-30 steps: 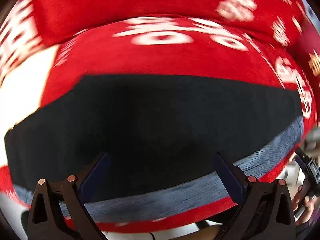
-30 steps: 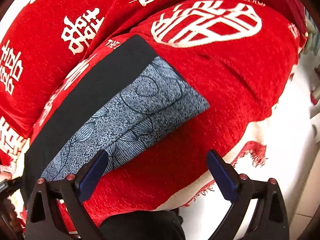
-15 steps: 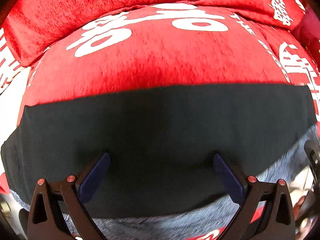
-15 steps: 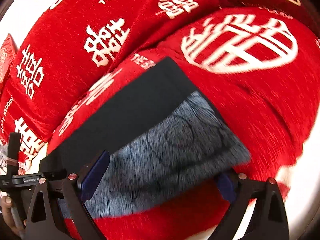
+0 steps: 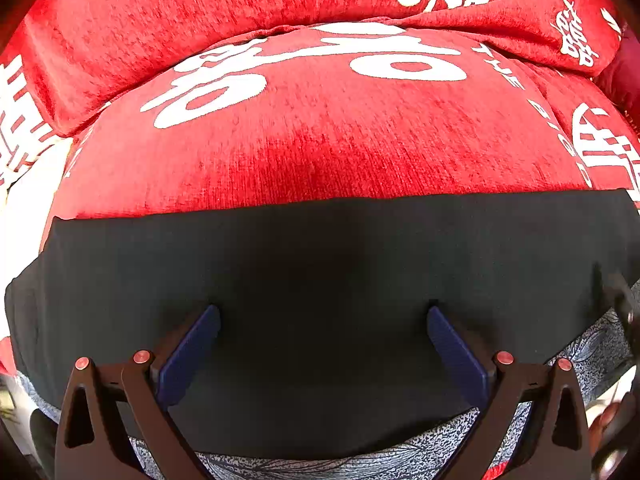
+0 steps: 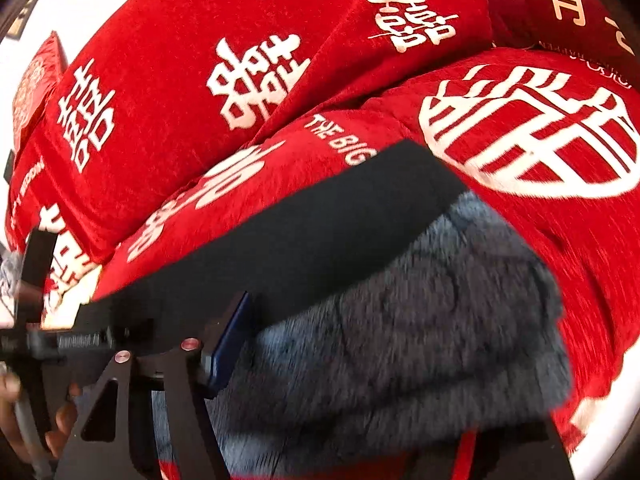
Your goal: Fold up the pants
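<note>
Red sofa cushions point(image 5: 320, 148) with white characters fill the space beyond both claws, a back cushion point(image 6: 192, 80) rising behind the seat and a darker red pillow point(image 6: 560, 4) up at the far right of the right claw's view. Nothing lies on top of the pants point(image 5: 320, 280); they stretch flat across the seat cushion, a black band on the far side and a blue-grey leaf-print layer point(image 6: 400, 332) on the near side. The left claw point(image 5: 323, 320) stands wide apart over the black cloth, its blue pads point(image 5: 188, 356) on either side of bare fabric, with nothing pinched between them; whether the tips rest on the cloth I can't tell. The printed edge runs just below it, toward the camera. Over to the right claw point(image 6: 360, 360): its jaws have just been closing, and the blue-grey layer lies between them, blurred. Only the left finger point(image 6: 228, 344) shows clearly; the right one sits hidden under the print's near corner, so I can't tell whether the pads press on the cloth. Off to this claw's left, a person's hand point(image 6: 16, 412) grips the other tool's handle.
</note>
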The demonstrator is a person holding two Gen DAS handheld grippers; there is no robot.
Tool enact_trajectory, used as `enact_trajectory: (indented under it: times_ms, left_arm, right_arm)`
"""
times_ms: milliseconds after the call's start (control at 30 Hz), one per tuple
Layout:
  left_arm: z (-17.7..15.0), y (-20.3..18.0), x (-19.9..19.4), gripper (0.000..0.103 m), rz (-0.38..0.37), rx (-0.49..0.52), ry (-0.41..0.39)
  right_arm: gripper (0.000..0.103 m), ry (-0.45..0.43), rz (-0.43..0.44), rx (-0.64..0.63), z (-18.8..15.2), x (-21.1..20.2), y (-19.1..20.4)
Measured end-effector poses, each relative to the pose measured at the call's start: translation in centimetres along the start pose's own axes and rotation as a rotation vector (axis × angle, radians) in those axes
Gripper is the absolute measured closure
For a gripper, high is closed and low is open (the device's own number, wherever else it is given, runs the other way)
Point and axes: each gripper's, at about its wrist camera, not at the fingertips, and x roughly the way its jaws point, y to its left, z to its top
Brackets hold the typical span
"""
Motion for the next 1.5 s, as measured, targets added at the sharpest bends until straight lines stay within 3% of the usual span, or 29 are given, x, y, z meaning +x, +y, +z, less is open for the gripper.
enact_trajectory:
  times_ms: [33,67,100,200,300,567,733,800,867,1000,1100,1167,1233,1267,1367,1500]
  left_arm:
    - [0.0,0.0,0.0,0.000,-0.002,0.002,-0.001]
    - [0.0,0.0,0.1,0.000,-0.003,0.005,-0.004]
    - [0.0,0.0,0.1,0.000,-0.003,0.007,-0.007]
    - [0.0,-0.2,0.2,0.000,0.000,0.008,-0.012]
    - [0.1,-0.2,0.3,0.000,0.001,0.019,-0.015]
    - [0.8,-0.4,0.3,0.000,0.000,0.040,-0.007]
    - [0.5,0.6,-1.3,0.000,-0.039,-0.031,-0.049]
    - [-0.1,-0.2,0.1,0.000,-0.021,0.004,0.008]
    - [-1.3,-0.2,-0.1,0.000,-0.017,-0.014,-0.035]
    - [-4.0,-0.3,-0.8,0.000,-0.030,-0.012,0.028]
    - [-5.7,-0.4,-1.0,0.000,-0.028,0.018,-0.022]
    - [-5.2,-0.1,-1.1,0.000,-0.048,0.037,0.001]
    - [-4.3,2.0,-1.8,0.000,-0.138,-0.027,0.057]
    - [-4.1,3.5,-2.3,0.000,-0.184,-0.066,0.043]
    - [-3.5,8.4,-3.2,0.000,-0.171,-0.151,-0.010]
    - [-3.4,15.1,-2.1,0.000,-0.197,-0.267,0.015]
  right_arm:
    - [0.033,0.008,0.002,0.004,0.2,0.1,-0.1]
    - [0.040,0.016,0.001,0.012,0.5,0.0,-0.1]
    - [0.056,0.024,-0.006,0.011,0.5,-0.2,0.0]
    - [0.079,0.036,-0.028,0.001,0.1,-0.8,0.2]
    - [0.084,0.034,-0.058,-0.027,0.1,-1.5,1.4]
    - [0.086,0.001,-0.148,-0.175,1.4,-3.2,7.0]
    - [0.086,0.008,-0.174,-0.197,1.1,-4.2,8.0]
    - [0.086,0.021,-0.187,-0.200,1.0,-4.2,8.1]
    - [0.086,0.029,-0.195,-0.199,1.0,-4.1,8.2]
    - [0.086,0.038,-0.219,-0.200,0.9,-3.7,8.4]
    - [0.086,0.055,-0.231,-0.187,0.9,-3.1,8.2]
    - [0.086,0.063,-0.238,-0.168,1.0,-2.9,8.2]
    - [0.086,0.049,-0.236,-0.174,1.0,-3.4,8.9]
    - [0.086,0.031,-0.237,-0.201,1.0,-3.9,9.8]
    - [0.086,-0.023,-0.251,-0.309,0.5,-5.3,12.9]
    - [0.086,-0.067,-0.233,-0.429,-0.9,-5.8,17.6]
